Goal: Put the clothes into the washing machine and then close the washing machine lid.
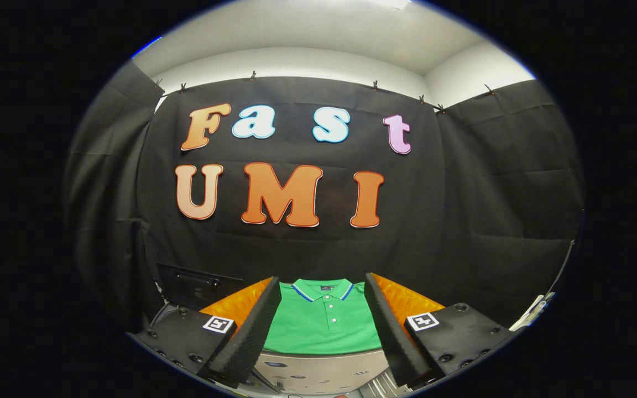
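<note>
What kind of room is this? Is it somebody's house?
Probably not a house: it looks like a small recording booth. Black cloth is clipped up as walls, a green polo shirt with a blue-trimmed collar lies on an orange surface, and the open tongs point at it.

Green polo shirt (321, 326) between spread fingers (252, 326)

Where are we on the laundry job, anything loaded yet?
Nothing looks done: the green polo shirt lies flat and folded beyond the fingers, on top of a grey appliance panel. In hand: the gripper is open, fingers wide apart and gripping nothing, lined up toward the shirt. Left: grasp it, load it, close the lid.
</note>
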`<state>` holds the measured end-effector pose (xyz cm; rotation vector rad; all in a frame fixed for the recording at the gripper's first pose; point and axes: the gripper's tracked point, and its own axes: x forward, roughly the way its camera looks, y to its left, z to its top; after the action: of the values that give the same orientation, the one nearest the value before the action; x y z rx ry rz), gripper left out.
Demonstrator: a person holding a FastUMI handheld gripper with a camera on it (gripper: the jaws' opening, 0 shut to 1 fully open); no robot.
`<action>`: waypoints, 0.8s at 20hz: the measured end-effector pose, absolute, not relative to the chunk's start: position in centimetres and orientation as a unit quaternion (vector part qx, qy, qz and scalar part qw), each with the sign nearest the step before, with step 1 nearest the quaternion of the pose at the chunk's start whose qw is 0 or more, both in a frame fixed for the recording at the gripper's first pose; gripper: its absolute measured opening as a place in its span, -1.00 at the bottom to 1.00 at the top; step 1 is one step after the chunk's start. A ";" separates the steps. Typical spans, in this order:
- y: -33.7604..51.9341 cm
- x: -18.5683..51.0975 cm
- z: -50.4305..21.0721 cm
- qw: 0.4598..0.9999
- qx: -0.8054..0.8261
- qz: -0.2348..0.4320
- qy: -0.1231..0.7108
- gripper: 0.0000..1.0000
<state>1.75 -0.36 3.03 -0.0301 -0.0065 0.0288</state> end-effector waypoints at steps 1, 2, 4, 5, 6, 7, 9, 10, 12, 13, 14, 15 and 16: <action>-0.5 2.3 2.9 1.000 -0.016 0.013 0.000 0.96; -0.7 2.8 2.7 1.000 -0.015 0.012 0.004 0.96; -1.0 4.3 1.8 1.000 -0.011 0.010 0.017 0.96; -1.2 5.2 1.3 1.000 -0.005 0.012 0.025 0.96; -1.4 6.3 0.8 0.999 0.000 0.012 0.031 0.96; -1.5 7.3 0.2 0.999 0.004 0.015 0.040 0.96; -1.8 9.4 -0.7 0.998 0.017 0.022 0.051 0.96; -2.2 10.6 -1.2 0.998 0.019 0.021 0.059 0.96; -3.0 13.0 -1.8 0.997 0.007 0.018 0.069 0.96; -3.2 14.3 -2.4 0.997 -0.001 0.017 0.078 0.96; -3.5 15.4 -3.1 0.996 -0.005 0.016 0.089 0.96; -3.5 16.5 -3.8 0.995 -0.005 0.020 0.099 0.96; -3.6 17.8 -4.4 0.994 -0.002 0.022 0.108 0.96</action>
<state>17.84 -3.60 -4.45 -0.0035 0.2171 0.0433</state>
